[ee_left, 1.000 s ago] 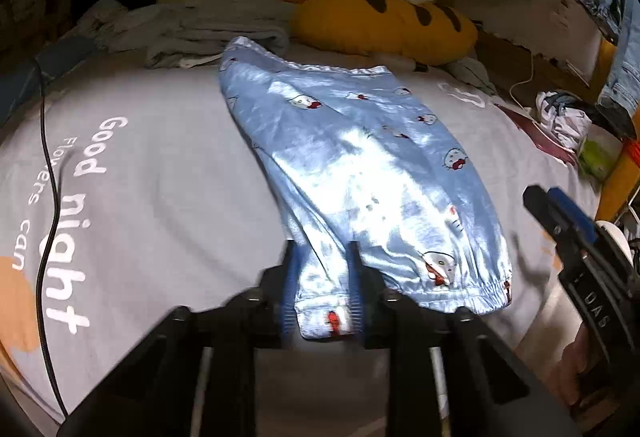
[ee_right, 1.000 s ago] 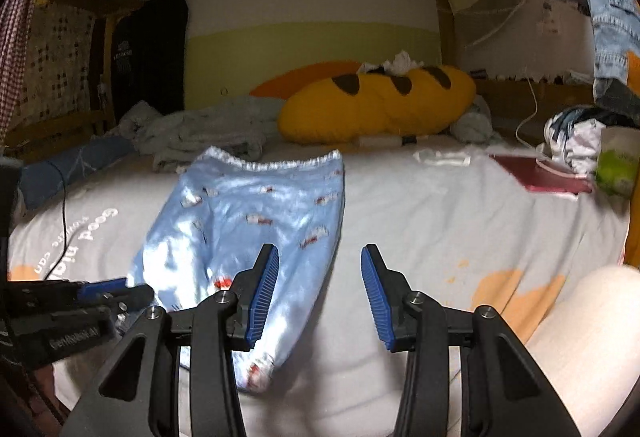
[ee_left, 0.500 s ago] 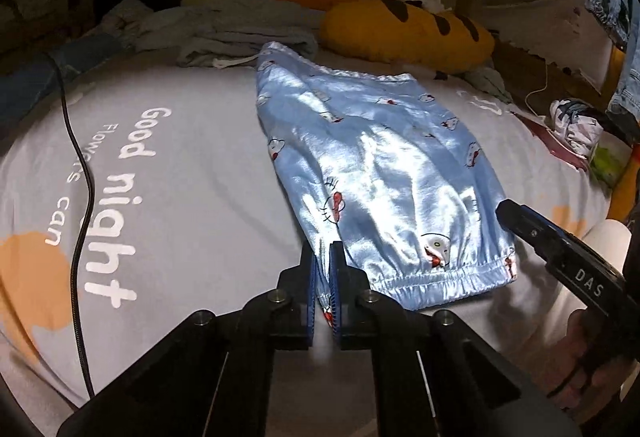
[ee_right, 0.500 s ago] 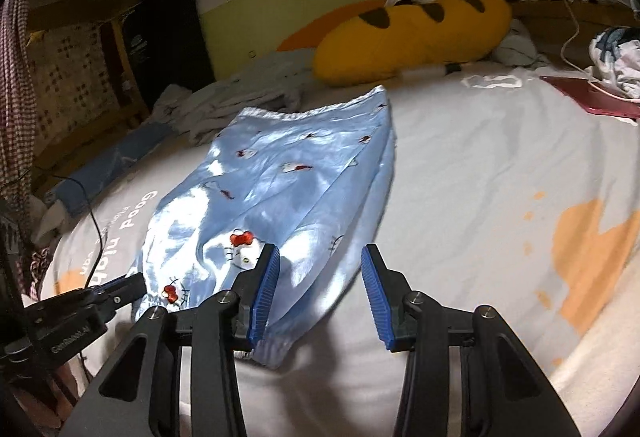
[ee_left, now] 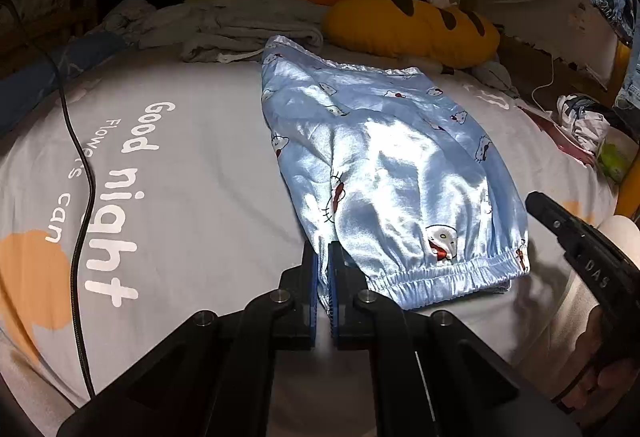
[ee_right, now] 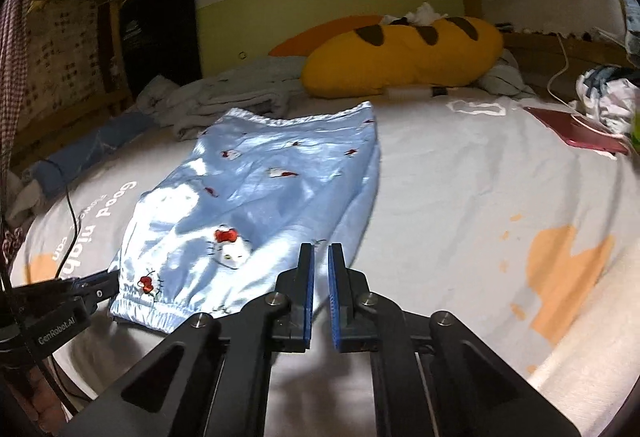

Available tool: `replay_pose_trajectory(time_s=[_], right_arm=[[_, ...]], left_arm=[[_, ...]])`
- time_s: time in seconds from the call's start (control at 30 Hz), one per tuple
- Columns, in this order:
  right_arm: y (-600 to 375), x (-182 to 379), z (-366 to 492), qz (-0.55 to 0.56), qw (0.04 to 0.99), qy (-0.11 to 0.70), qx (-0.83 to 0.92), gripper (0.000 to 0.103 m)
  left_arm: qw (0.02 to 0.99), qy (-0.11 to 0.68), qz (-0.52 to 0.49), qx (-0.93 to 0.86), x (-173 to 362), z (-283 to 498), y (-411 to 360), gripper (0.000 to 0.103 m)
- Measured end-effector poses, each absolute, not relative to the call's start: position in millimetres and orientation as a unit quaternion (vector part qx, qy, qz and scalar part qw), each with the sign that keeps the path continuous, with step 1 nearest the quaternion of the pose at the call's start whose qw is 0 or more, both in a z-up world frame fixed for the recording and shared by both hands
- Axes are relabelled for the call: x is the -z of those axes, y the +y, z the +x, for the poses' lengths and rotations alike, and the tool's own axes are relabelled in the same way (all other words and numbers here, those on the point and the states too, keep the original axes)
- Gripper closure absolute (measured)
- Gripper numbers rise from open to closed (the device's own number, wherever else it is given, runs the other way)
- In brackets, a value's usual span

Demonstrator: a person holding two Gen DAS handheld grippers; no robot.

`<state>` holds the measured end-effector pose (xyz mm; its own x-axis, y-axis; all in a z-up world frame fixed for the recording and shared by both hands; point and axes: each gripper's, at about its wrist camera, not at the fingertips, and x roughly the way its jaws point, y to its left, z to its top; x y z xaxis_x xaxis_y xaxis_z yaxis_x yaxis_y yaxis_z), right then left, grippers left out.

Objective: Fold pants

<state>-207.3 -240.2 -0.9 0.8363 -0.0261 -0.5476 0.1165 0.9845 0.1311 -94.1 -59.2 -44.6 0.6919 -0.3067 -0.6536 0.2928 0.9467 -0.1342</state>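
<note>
Light blue satin pants point(ee_left: 392, 165) with a cat print lie folded lengthwise on the grey bed sheet point(ee_left: 192, 173), waistband far, elastic cuffs near. My left gripper point(ee_left: 323, 265) is shut on the left corner of the near cuff end. In the right wrist view the pants point(ee_right: 260, 197) lie left of centre. My right gripper point(ee_right: 321, 257) is shut on the cloth at their near right edge. The right gripper also shows in the left wrist view point(ee_left: 580, 249), beside the right cuff.
A yellow striped pillow point(ee_left: 412, 25) and crumpled grey clothes point(ee_left: 224, 29) lie at the head of the bed. A black cable point(ee_left: 80, 197) runs down the left side. A red book point(ee_right: 576, 133) and bundled cloth point(ee_right: 608, 97) sit at the right edge.
My left gripper closed on the cuff corner. My right gripper dropped toward the pants' right edge and closed from wide open. The cuff end has bunched slightly.
</note>
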Motion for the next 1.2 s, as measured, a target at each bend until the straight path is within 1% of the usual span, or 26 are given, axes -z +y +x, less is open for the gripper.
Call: replay_pose_trajectory(time_s=[0.03, 0.07, 0.1, 0.13, 0.17, 0.2, 0.3, 0.33, 0.37, 0.4, 0.47, 0.57, 0.63, 0.77, 0.93, 0.97, 1.03, 1.07, 1.1, 1.13, 1.17, 1.2], right_arm=[[-242.4, -1.3, -208.6, 0.089, 0.956, 0.279, 0.035, 0.096], [-244.4, -3.0, -207.8, 0.097, 0.955, 0.279, 0.029, 0.093], [-245.4, -4.8, -205.3, 0.111, 0.952, 0.284, 0.013, 0.08], [-245.5, -5.7, -203.6, 0.119, 0.951, 0.285, 0.004, 0.07], [-244.7, -6.8, -201.9, 0.124, 0.951, 0.284, 0.001, 0.05], [-242.5, -8.7, -200.1, 0.124, 0.952, 0.28, 0.0, 0.047], [-231.7, -9.0, -192.3, 0.105, 0.95, 0.294, -0.008, 0.048], [-227.7, -6.0, -189.4, 0.097, 0.948, 0.303, -0.009, 0.05], [-225.1, -2.6, -188.2, 0.093, 0.946, 0.31, -0.011, 0.061], [-223.9, 1.1, -186.9, 0.09, 0.943, 0.319, -0.008, 0.079], [-224.5, 6.6, -187.0, 0.084, 0.94, 0.332, 0.01, 0.098], [-222.1, 7.4, -195.4, 0.057, 0.945, 0.321, 0.038, 0.099], [-218.3, 12.0, -197.7, 0.033, 0.943, 0.327, 0.057, 0.099], [-224.1, 28.5, -197.6, 0.042, 0.929, 0.361, 0.068, 0.099], [-228.0, 28.2, -197.9, 0.045, 0.929, 0.36, 0.07, 0.099], [-228.2, 27.8, -198.0, 0.046, 0.93, 0.358, 0.069, 0.099], [-232.5, 25.5, -200.8, 0.064, 0.932, 0.351, 0.061, 0.098], [-236.4, 23.5, -204.6, 0.082, 0.934, 0.343, 0.053, 0.093], [-241.6, 20.6, -210.0, 0.105, 0.937, 0.33, 0.045, 0.088], [-247.2, 16.6, -214.8, 0.124, 0.94, 0.315, 0.04, 0.086], [-250.3, 13.2, -218.0, 0.13, 0.942, 0.306, 0.04, 0.079], [-249.8, 11.8, -218.5, 0.125, 0.944, 0.304, 0.044, 0.075]], left_arm=[[0.92, 0.356, -0.008, 0.163, 44.2, -94.2, -59.6, 0.099], [0.921, 0.355, -0.006, 0.163, 43.8, -94.5, -60.0, 0.098], [0.921, 0.353, -0.004, 0.163, 43.5, -95.1, -60.9, 0.098], [0.922, 0.352, -0.002, 0.163, 43.6, -95.5, -61.3, 0.098], [0.922, 0.352, 0.0, 0.162, 44.0, -95.8, -61.9, 0.097], [0.922, 0.353, 0.0, 0.162, 44.3, -95.4, -62.1, 0.096], [0.921, 0.354, -0.001, 0.162, 45.9, -94.2, -60.5, 0.095], [0.921, 0.355, 0.0, 0.161, 46.5, -94.1, -60.2, 0.094], [0.921, 0.355, 0.0, 0.16, 46.8, -93.8, -60.0, 0.093], [0.921, 0.355, 0.001, 0.16, 46.9, -93.7, -60.1, 0.093], [0.921, 0.355, 0.003, 0.16, 47.2, -93.5, -60.7, 0.093], [0.922, 0.355, 0.01, 0.157, 47.7, -93.6, -62.7, 0.092], [0.921, 0.359, 0.017, 0.151, 49.5, -93.1, -64.3, 0.092], [0.921, 0.363, 0.025, 0.141, 53.0, -93.9, -66.4, 0.092], [0.92, 0.361, 0.021, 0.148, 52.3, -94.6, -63.1, 0.09], [0.92, 0.36, 0.018, 0.151, 51.4, -94.6, -61.9, 0.088], [0.922, 0.354, 0.013, 0.155, 48.1, -95.5, -58.0, 0.079], [0.923, 0.351, 0.01, 0.156, 45.7, -96.0, -56.4, 0.07], [0.924, 0.349, 0.008, 0.159, 42.2, -96.8, -54.8, 0.065], [0.925, 0.341, 0.006, 0.167, 37.2, -99.0, -53.0, 0.063], [0.928, 0.328, 0.003, 0.175, 32.0, -102.1, -51.6, 0.056], [0.931, 0.316, 0.0, 0.181, 27.2, -105.9, -50.5, 0.045]])
